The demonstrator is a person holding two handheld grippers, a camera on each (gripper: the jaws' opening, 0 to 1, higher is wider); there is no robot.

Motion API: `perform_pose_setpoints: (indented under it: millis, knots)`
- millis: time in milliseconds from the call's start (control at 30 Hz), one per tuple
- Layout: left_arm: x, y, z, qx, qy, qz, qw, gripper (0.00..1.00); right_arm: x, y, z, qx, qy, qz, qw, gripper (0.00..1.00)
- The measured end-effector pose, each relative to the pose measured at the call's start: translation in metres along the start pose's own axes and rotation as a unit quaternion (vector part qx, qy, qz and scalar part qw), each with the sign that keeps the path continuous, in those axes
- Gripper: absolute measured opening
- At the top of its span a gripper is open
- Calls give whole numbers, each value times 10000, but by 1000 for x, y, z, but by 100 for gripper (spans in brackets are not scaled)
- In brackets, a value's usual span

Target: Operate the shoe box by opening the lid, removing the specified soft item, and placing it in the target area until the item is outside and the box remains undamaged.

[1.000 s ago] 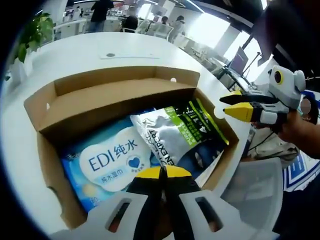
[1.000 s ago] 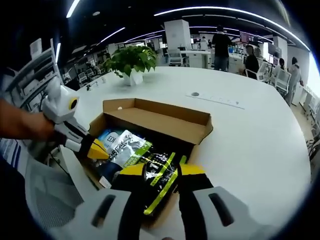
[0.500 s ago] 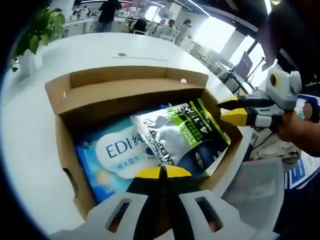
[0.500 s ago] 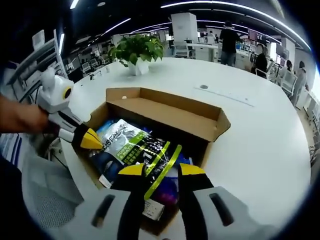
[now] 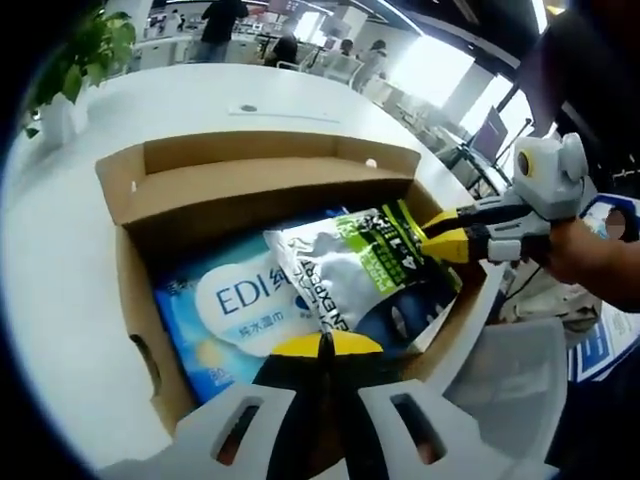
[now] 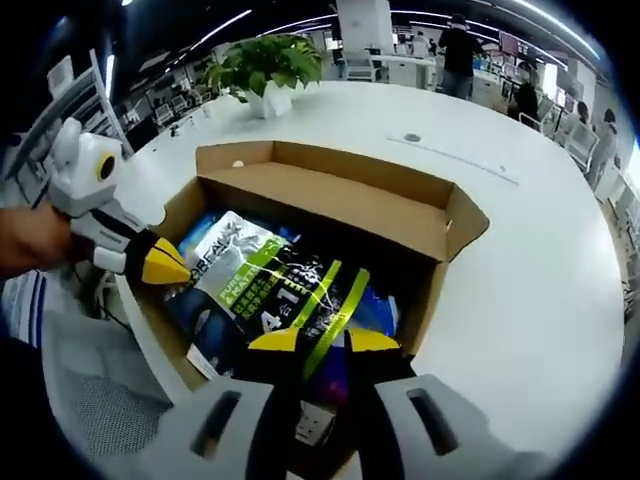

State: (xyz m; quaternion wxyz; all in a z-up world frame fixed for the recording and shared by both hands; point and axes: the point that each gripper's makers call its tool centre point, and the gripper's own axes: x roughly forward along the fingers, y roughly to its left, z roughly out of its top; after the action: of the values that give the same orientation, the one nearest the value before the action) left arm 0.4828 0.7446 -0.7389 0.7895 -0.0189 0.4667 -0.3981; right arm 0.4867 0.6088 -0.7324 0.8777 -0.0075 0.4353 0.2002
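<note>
White table carries the open cardboard shoe box, lid folded back. Inside it, blue wipes pack lies under the green-and-silver soft pouch. Right tool, jaws nearly together, touches the pouch's edge. Left tool is fully closed, empty, over the box's near wall.

We see a leafy green potted plant standing on the broad white round bench, people gathered in the office beyond.

I note bright ceiling strip lights, window glare washing out the background, sharp centres, strong fisheye bending at edges.
</note>
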Motion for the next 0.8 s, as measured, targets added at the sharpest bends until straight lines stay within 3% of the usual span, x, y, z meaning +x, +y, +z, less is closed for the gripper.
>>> perform_pose_setpoints:
  millis: [100, 167, 233, 300, 367, 433, 633, 800]
  knots:
    - [0, 1, 0, -10, -11, -1, 10000, 0, 2, 1, -2, 149, 64, 115, 9998, 10]
    - [1, 1, 0, 9, 3, 6, 10000, 0, 2, 3, -1, 541, -24, 271, 9982, 9]
    - [0, 3, -1, 27, 40, 72, 10000, 0, 3, 5, 7, 1187, -321, 627, 9904, 7]
    - [0, 5, -1, 1, 25, 90, 10000, 0, 2, 0, 3, 1943, -293, 818, 9771, 3]
    - [-1, 5, 1, -44, -16, 66, 10000, 0, 3, -2, 0, 2132, -332, 929, 9720, 2]
    - [0, 4, 2, 0, -17, 62, 10000, 0, 3, 1, 2, 1881, -362, 959, 9768, 1]
    - [0, 3, 3, 22, -19, 47, 10000, 0, 8, 6, 3, 1785, -332, 981, 9785, 1]
    - [1, 0, 4, 54, -24, 26, 10000, 0, 8, 6, 0, 1333, -216, 821, 9874, 0]
